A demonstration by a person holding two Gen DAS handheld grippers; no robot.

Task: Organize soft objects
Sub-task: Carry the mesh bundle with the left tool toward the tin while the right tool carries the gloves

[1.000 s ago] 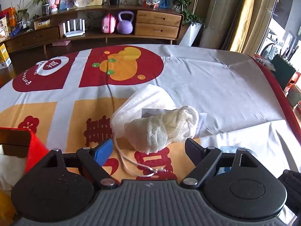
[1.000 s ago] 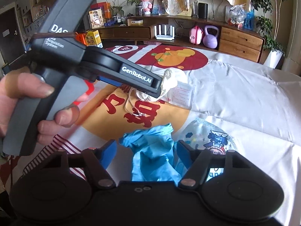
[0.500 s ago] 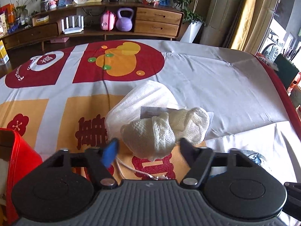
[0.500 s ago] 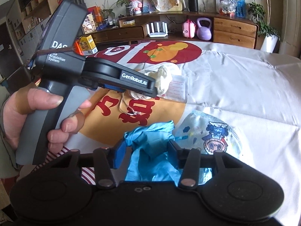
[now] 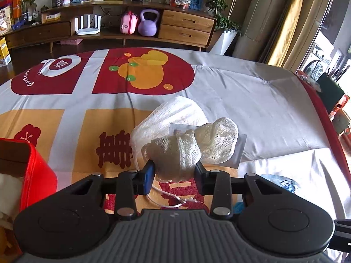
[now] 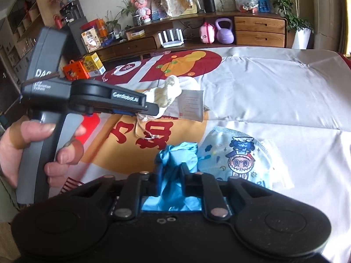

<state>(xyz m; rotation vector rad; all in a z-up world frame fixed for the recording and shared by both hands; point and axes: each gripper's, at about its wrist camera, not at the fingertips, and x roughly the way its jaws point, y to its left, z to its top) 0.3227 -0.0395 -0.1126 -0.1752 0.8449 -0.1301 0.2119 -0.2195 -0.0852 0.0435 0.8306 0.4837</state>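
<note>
Nearest to me, my right tool has just been closing and now pinches the crumpled blue glove between its pads, low on the tabletop beside a cartoon-printed face mask. My left tool has likewise been closing and is clamped on the near end of the cream knitted bundle, which lies on a white mesh bag and a paper slip. A red box sits at the left edge, and further back a wooden sideboard holds a purple kettlebell.
</note>
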